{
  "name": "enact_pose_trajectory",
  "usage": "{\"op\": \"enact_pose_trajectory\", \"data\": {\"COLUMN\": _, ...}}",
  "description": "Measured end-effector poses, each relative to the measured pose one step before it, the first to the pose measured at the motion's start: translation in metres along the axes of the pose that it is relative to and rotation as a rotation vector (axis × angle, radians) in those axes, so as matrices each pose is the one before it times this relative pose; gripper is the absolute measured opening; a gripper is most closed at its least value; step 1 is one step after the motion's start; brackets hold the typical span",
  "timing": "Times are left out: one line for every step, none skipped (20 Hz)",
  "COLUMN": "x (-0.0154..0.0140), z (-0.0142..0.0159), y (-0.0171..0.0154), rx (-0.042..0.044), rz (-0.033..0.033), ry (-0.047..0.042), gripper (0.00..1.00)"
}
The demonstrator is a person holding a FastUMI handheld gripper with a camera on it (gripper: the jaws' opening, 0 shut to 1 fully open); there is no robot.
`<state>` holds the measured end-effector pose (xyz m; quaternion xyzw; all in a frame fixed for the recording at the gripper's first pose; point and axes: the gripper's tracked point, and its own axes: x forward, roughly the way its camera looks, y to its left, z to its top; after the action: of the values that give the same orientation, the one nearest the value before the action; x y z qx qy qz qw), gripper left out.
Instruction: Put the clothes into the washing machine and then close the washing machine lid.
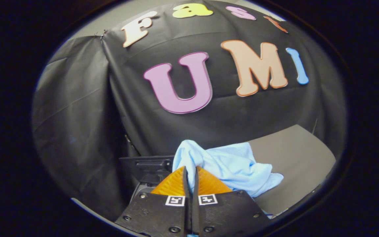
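the gripper (190, 171) pinches the crumpled light-blue cloth (232, 168); best keep it clenched until it's over the drum.

**One eye, riding on my claw**

My only camera sits on the back of my claw (191, 171) and looks forward along my two fingers (173, 184), which rise from the bottom of what I see and stand pressed nearly together on a fold of the light blue cloth (232, 164). The lens is very near: fingers and cloth bulk large and bend at the sides. I face the black booth wall (209, 121) almost square on, tipped slightly down. Beyond the cloth, to the right, I see the grey tabletop (294, 154) up to its far edge at the wall; to the left, a dark box (143, 164).
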<state>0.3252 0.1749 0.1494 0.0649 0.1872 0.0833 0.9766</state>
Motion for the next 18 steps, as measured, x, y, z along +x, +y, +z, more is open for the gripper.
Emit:
{"op": "enact_pose_trajectory", "data": {"x": 0.00382, "z": -0.00265, "y": 0.01258, "rx": -0.01179, "rz": 0.01839, "ry": 0.00495, "gripper": 0.01}}
{"op": "enact_pose_trajectory", "data": {"x": 0.00674, "z": -0.0056, "y": 0.01481, "rx": -0.00533, "rz": 0.02458, "ry": 0.00642, "gripper": 0.01}}
{"op": "enact_pose_trajectory", "data": {"x": 0.00518, "z": -0.00539, "y": 0.01319, "rx": 0.00061, "rz": 0.02497, "ry": 0.00737, "gripper": 0.01}}
{"op": "enact_pose_trajectory", "data": {"x": 0.0064, "z": -0.00638, "y": 0.01041, "rx": 0.00355, "rz": 0.02577, "ry": 0.00936, "gripper": 0.01}}
{"op": "enact_pose_trajectory", "data": {"x": 0.00766, "z": -0.0092, "y": 0.01145, "rx": -0.0005, "rz": 0.02322, "ry": 0.00825, "gripper": 0.01}}
{"op": "enact_pose_trajectory", "data": {"x": 0.00713, "z": -0.0095, "y": 0.00978, "rx": -0.00639, "rz": 0.01723, "ry": 0.01164, "gripper": 0.01}}
{"op": "enact_pose_trajectory", "data": {"x": 0.00777, "z": -0.01279, "y": 0.00571, "rx": -0.00526, "rz": 0.01286, "ry": 0.0118, "gripper": 0.01}}
{"op": "enact_pose_trajectory", "data": {"x": 0.00927, "z": -0.01355, "y": 0.00489, "rx": -0.0085, "rz": 0.0094, "ry": 0.01929, "gripper": 0.01}}
{"op": "enact_pose_trajectory", "data": {"x": 0.00938, "z": -0.01529, "y": 0.00437, "rx": -0.01049, "rz": 0.00469, "ry": 0.02475, "gripper": 0.01}}
{"op": "enact_pose_trajectory", "data": {"x": 0.01105, "z": -0.01464, "y": 0.00333, "rx": -0.01859, "rz": 0.00757, "ry": 0.02971, "gripper": 0.01}}
{"op": "enact_pose_trajectory", "data": {"x": 0.00968, "z": -0.01392, "y": 0.00389, "rx": -0.00913, "rz": 0.00394, "ry": 0.01653, "gripper": 0.01}}
{"op": "enact_pose_trajectory", "data": {"x": 0.00892, "z": -0.01145, "y": 0.00192, "rx": -0.00892, "rz": 0.00457, "ry": 0.01711, "gripper": 0.01}}
{"op": "enact_pose_trajectory", "data": {"x": 0.01134, "z": -0.01281, "y": 0.00194, "rx": -0.00579, "rz": 0.00778, "ry": 0.01704, "gripper": 0.01}}
{"op": "enact_pose_trajectory", "data": {"x": 0.01017, "z": -0.01003, "y": 0.001, "rx": -0.00197, "rz": 0.00743, "ry": 0.01659, "gripper": 0.01}}
{"op": "enact_pose_trajectory", "data": {"x": 0.00482, "z": -0.00778, "y": 0.00295, "rx": 0.00885, "rz": 0.00615, "ry": 0.00065, "gripper": 0.01}}
{"op": "enact_pose_trajectory", "data": {"x": 0.00956, "z": -0.00834, "y": 0.00163, "rx": 0.01387, "rz": 0.00508, "ry": 0.00599, "gripper": 0.01}}
{"op": "enact_pose_trajectory", "data": {"x": 0.0105, "z": -0.01267, "y": -0.00057, "rx": 0.0035, "rz": -0.00192, "ry": 0.01664, "gripper": 0.01}}
{"op": "enact_pose_trajectory", "data": {"x": 0.00531, "z": -0.01062, "y": -0.00281, "rx": -0.00406, "rz": -0.00983, "ry": 0.02452, "gripper": 0.01}}
